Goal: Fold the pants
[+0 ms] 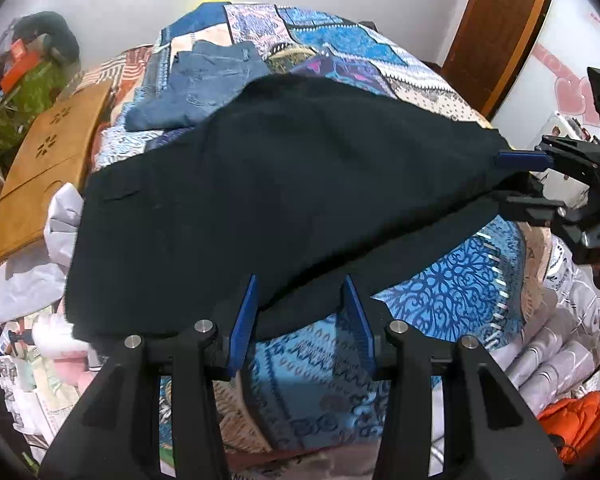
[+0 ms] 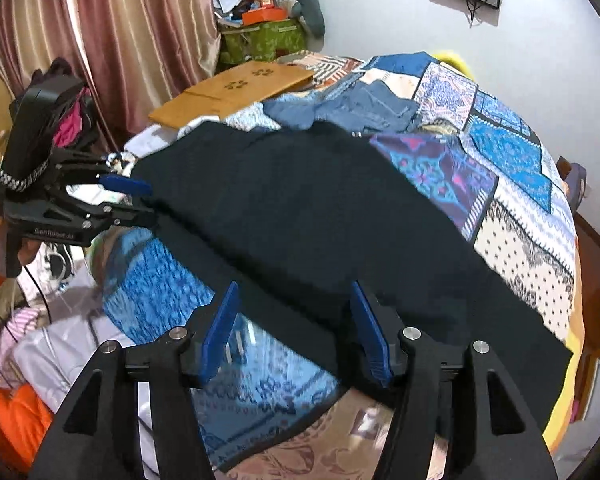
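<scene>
Here the black pants (image 1: 268, 200) are spread across the patchwork quilt (image 2: 500, 152), their near hem raised clear of it so that a fold can be carried toward twelve o'clock. In the left wrist view the left gripper (image 1: 302, 312) is seen with its blue pads parted, the hem lying between them but not visibly pinched; the right gripper (image 1: 520, 168), at three o'clock, appears to touch a corner, though whether it is clamped cannot be told. In its own view that tool's pads stand apart around the edge. Blue jeans (image 1: 204, 88) are left at eleven o'clock, beside a wooden board (image 1: 48, 168).
</scene>
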A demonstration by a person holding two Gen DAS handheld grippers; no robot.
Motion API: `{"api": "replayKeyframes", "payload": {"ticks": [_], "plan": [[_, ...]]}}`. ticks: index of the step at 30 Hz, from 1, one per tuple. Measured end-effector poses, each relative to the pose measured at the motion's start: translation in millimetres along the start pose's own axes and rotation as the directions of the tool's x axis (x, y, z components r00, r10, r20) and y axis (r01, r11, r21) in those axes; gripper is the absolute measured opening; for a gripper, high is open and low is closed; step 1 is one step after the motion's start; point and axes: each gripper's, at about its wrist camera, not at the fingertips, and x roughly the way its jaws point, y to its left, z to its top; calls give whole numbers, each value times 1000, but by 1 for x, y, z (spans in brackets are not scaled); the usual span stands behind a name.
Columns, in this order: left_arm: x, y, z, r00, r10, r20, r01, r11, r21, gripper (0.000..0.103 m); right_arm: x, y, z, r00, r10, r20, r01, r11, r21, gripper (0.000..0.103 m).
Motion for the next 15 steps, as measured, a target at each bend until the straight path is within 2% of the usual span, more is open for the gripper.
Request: {"api": "replayKeyframes", "payload": {"ticks": [5,9,12,13,14,15], "plan": [[8,-9,12,999,-29,17,29,1000,11,44,16,0,-4,1000,-12,-2,12,1000,-12,54],[12,-22,18,999,-22,29,21,999,49,44,29,10,-4,999,-42,-4,41,996,-76,54],[13,-30,21,999,-11,38,8,997,83,31,36,16,-3,999,-44,13,45,993,-112,54],[13,-33,22,999,-15,34,12,995,94,23,37,15,-2,999,-44,13,45,993,-113,52],[12,-35,23,999,-10,38,6,994,106,18,39,15,-1,999,-39,15,40,993,-109,48],[11,-36,24,999,-2,44,-3,994,112,17,39,14,0,1000,-25,16,27,994,-106,36]]}}
